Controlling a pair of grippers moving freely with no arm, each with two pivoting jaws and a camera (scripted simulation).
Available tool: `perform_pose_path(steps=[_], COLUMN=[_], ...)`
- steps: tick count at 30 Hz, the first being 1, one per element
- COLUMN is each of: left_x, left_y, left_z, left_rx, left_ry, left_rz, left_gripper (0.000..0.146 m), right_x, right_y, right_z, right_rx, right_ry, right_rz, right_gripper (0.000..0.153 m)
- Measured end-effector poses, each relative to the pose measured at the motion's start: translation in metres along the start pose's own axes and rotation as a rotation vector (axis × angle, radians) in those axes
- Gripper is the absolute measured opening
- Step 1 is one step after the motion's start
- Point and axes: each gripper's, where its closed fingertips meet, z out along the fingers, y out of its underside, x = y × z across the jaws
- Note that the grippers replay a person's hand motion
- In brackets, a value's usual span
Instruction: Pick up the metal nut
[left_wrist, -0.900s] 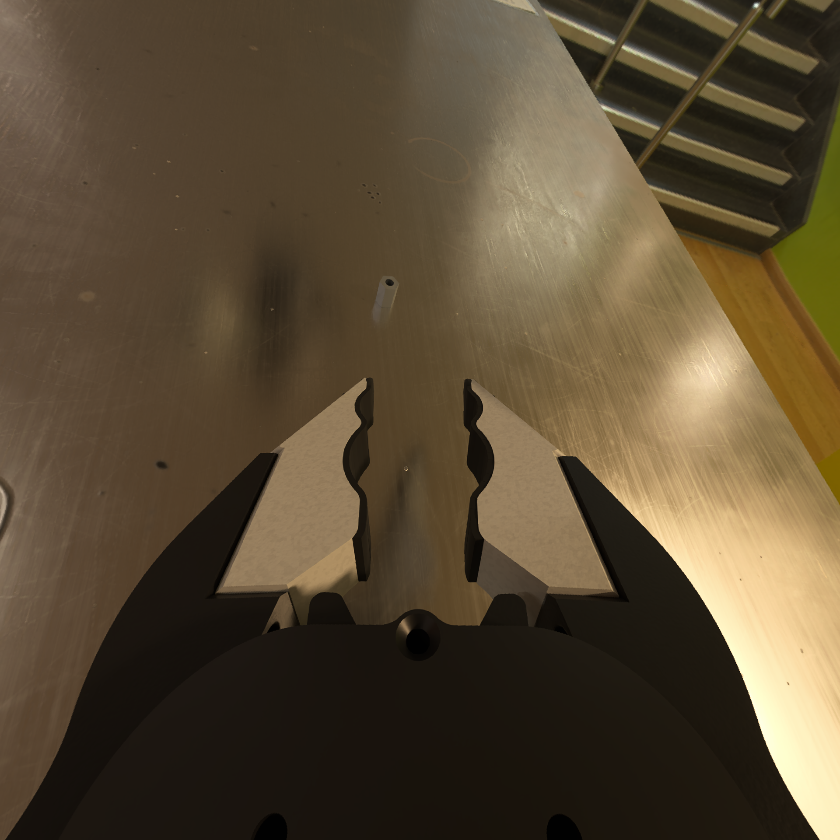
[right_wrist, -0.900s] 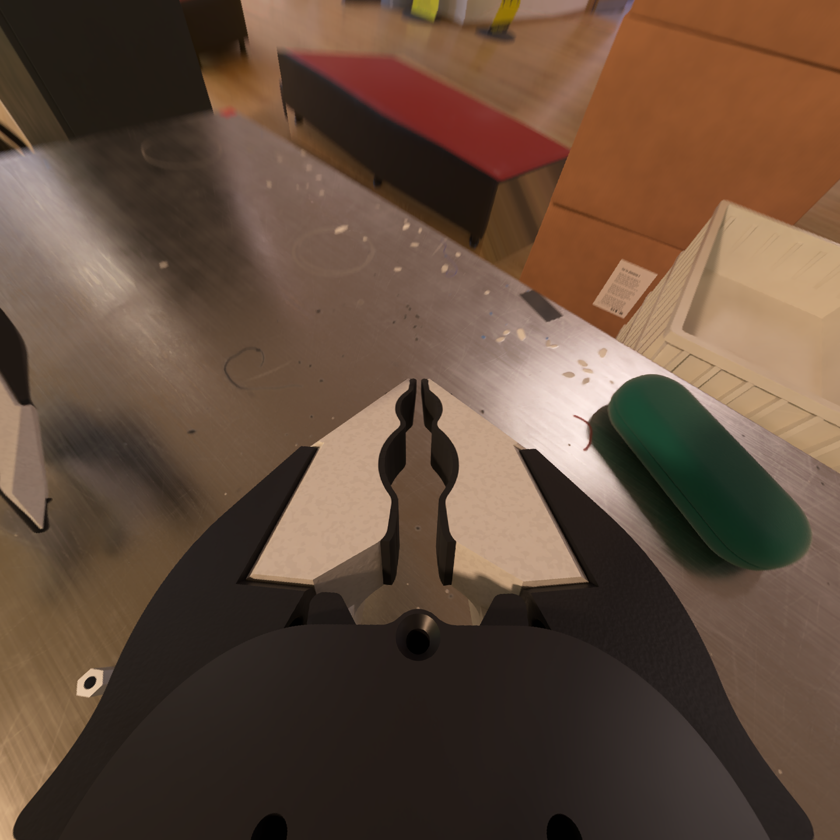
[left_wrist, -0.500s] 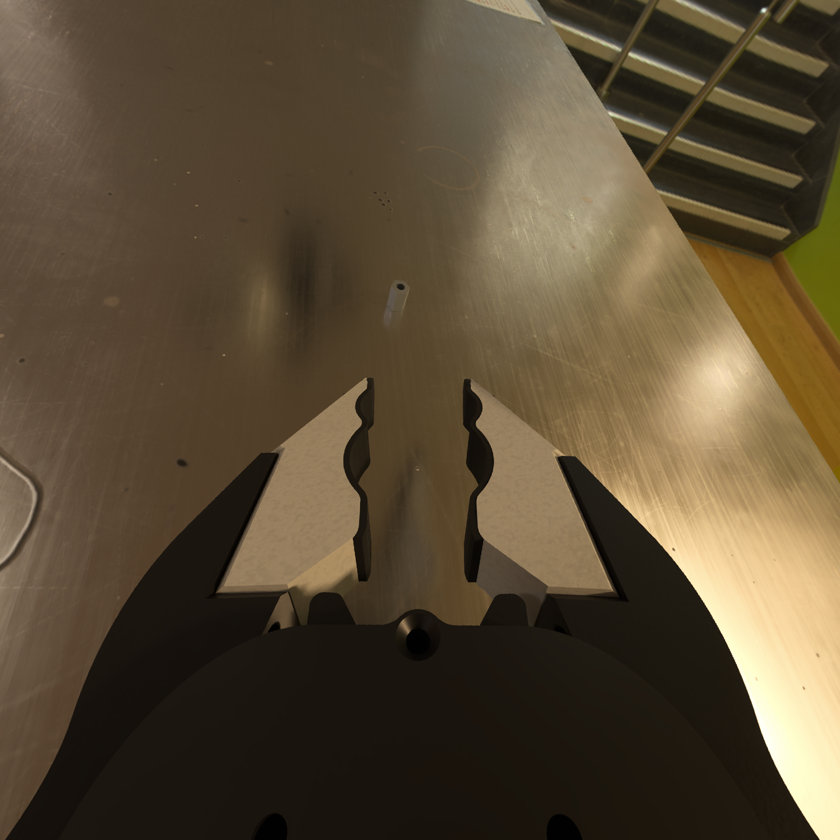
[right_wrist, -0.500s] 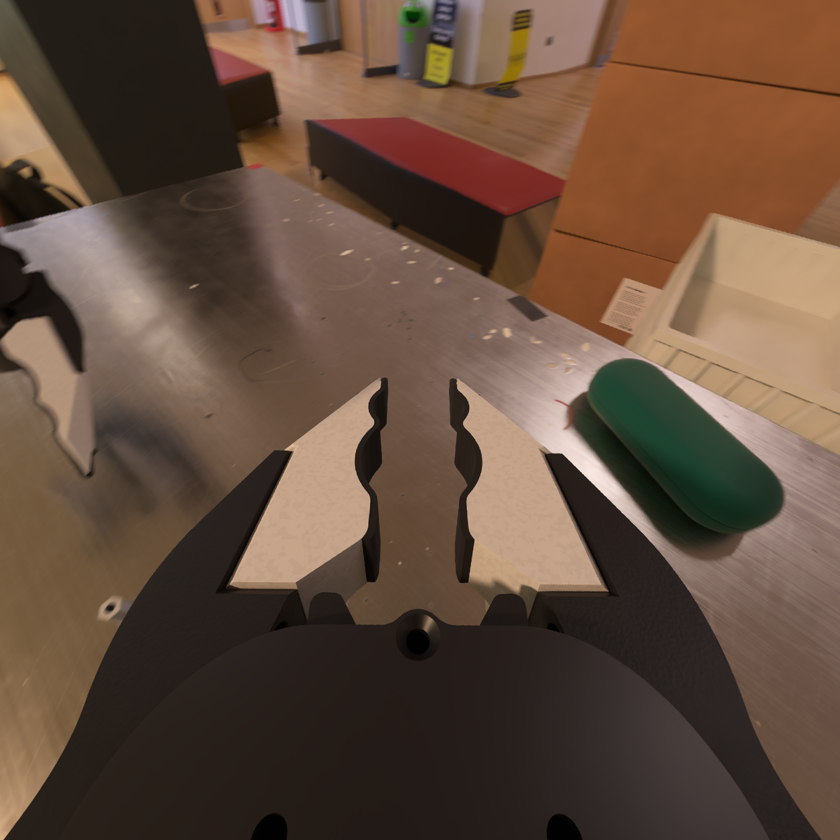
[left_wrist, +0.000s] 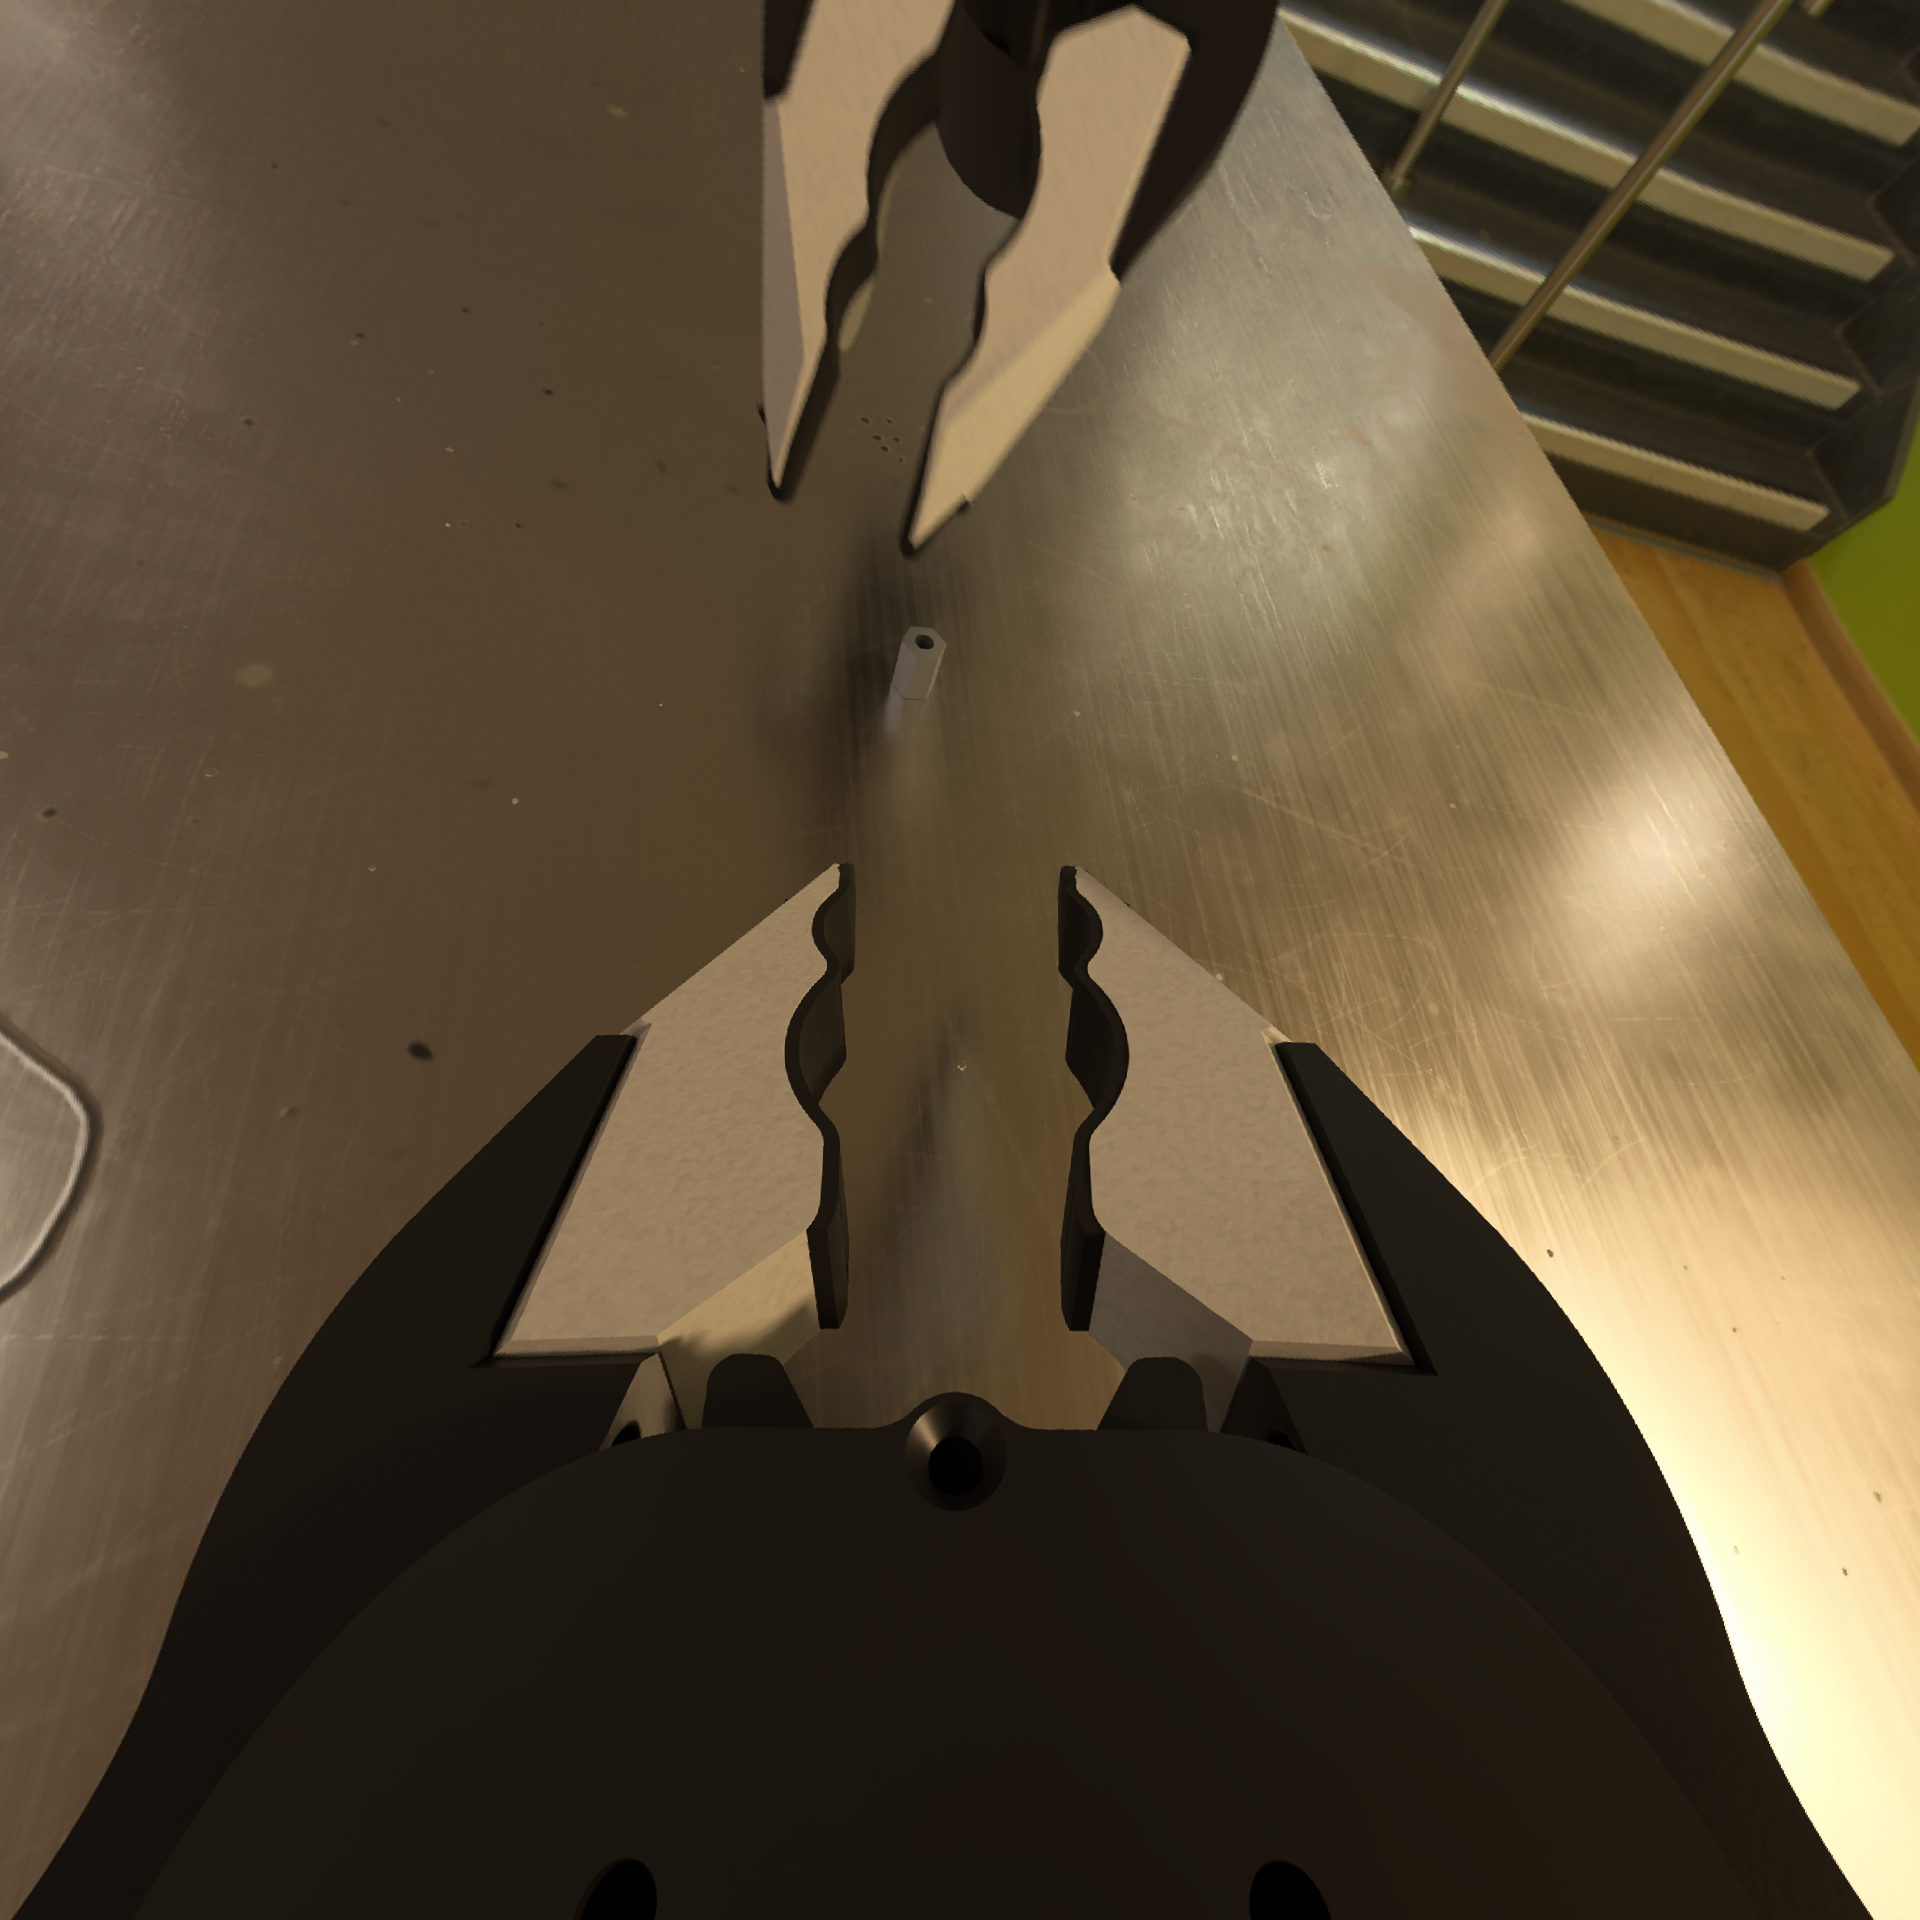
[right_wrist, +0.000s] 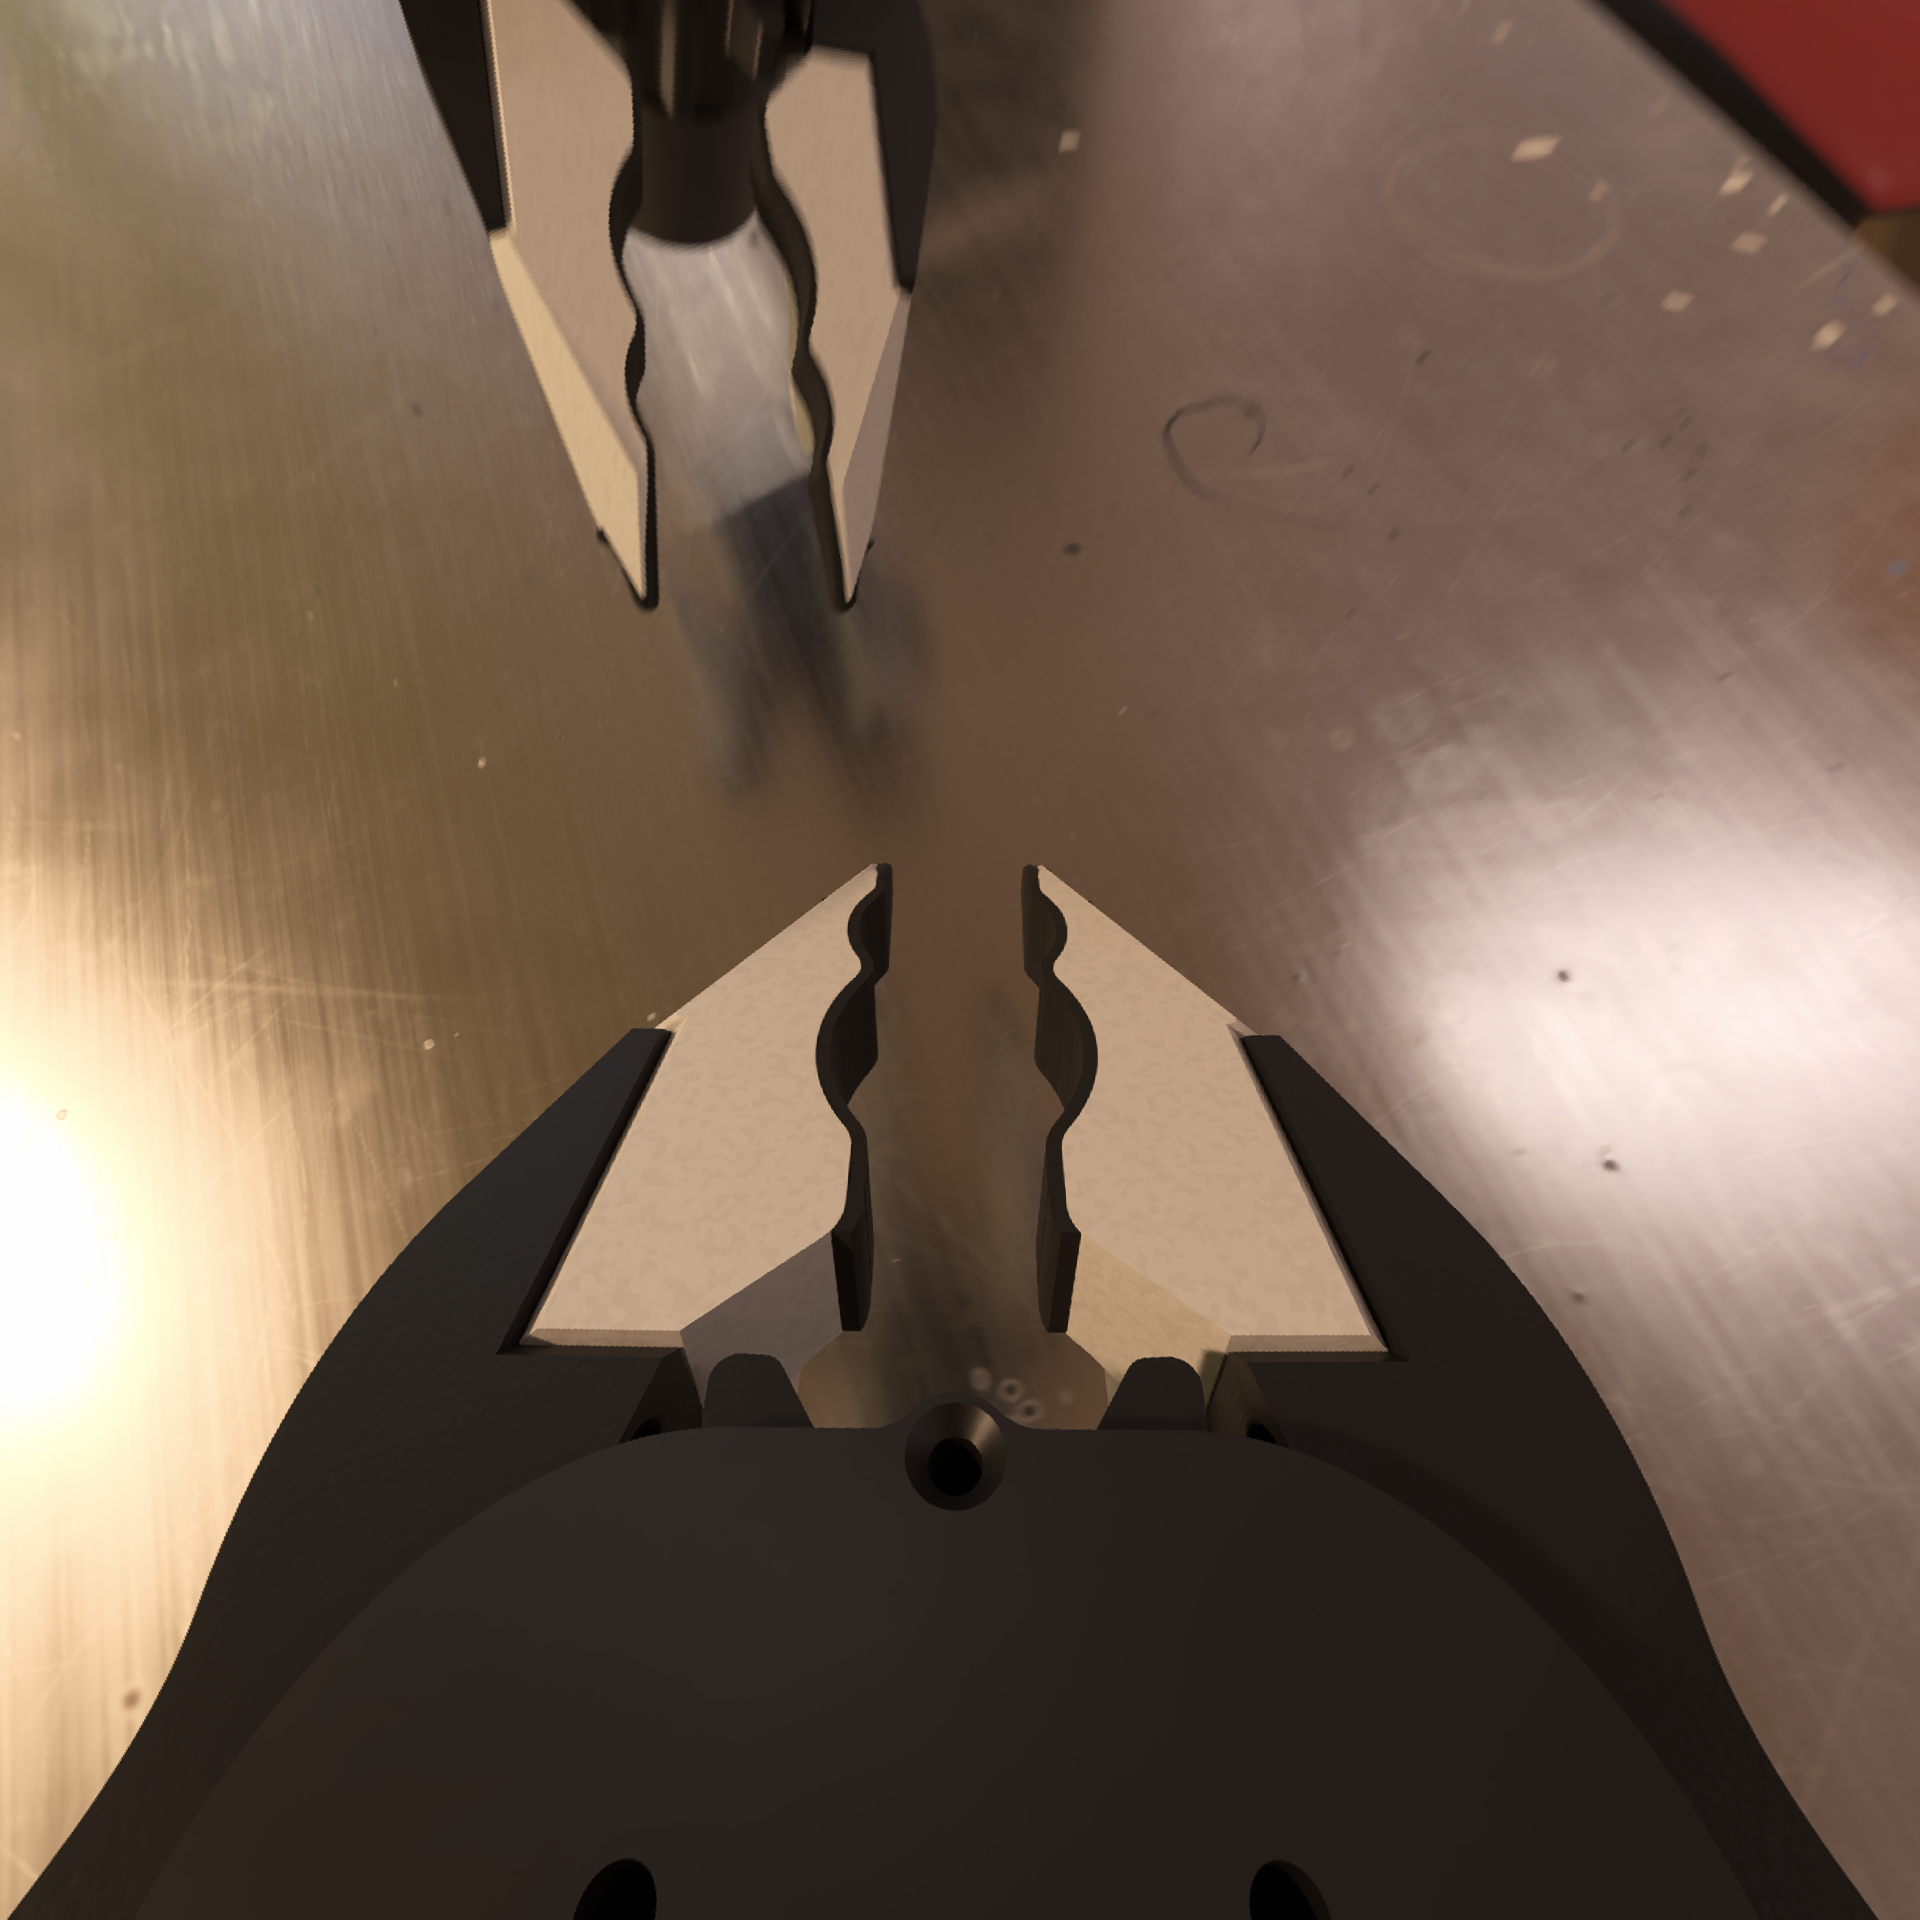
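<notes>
The left gripper (left_wrist: 954, 883) has its two pale fingers spread apart with only bare steel between them, holding nothing, and it hangs tilted down over the brushed metal table (left_wrist: 312, 520). Just beyond its fingertips, a little left of centre in the left wrist view, the metal nut (left_wrist: 918, 665) stands on the tabletop: a small, tall, pale grey hexagonal piece with a hole in its top, upright and touched by neither gripper. Farther off in the same view the right gripper (left_wrist: 844, 514) points back toward the nut from the far side, its fingers also parted and empty, their tips near the nut but apart from it, so that the nut sits between the two grippers. In the right wrist view the right gripper (right_wrist: 956, 883) shows a narrower gap between its fingers, again with nothing in it, and the left gripper (right_wrist: 746, 603) faces it from the far side; the nut cannot be made out in this view. At the far right of the left wrist view, past the table's edge, lie a wooden floor (left_wrist: 1766, 727) and a dark slatted rack (left_wrist: 1662, 260). A red bench (right_wrist: 1849, 94) shows at the far right corner of the right wrist view.
</notes>
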Motion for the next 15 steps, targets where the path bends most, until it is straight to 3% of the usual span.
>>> perform_pose_path(steps=[6, 15], left_x=[0.004, 0.006], left_y=[0.002, 0.004], left_z=[0.003, 0.005], left_rx=[-0.017, -0.037], left_ry=[0.006, 0.010], left_rz=[0.020, 0.035], left_gripper=[0.039, 0.039], right_x=[-0.022, -0.021], right_y=[0.022, 0.030], right_z=[0.020, 0.021], right_rx=[-0.122, -0.144], right_ry=[0.078, 0.172], right_rz=[-0.041, -0.037], right_gripper=[0.027, 0.010])
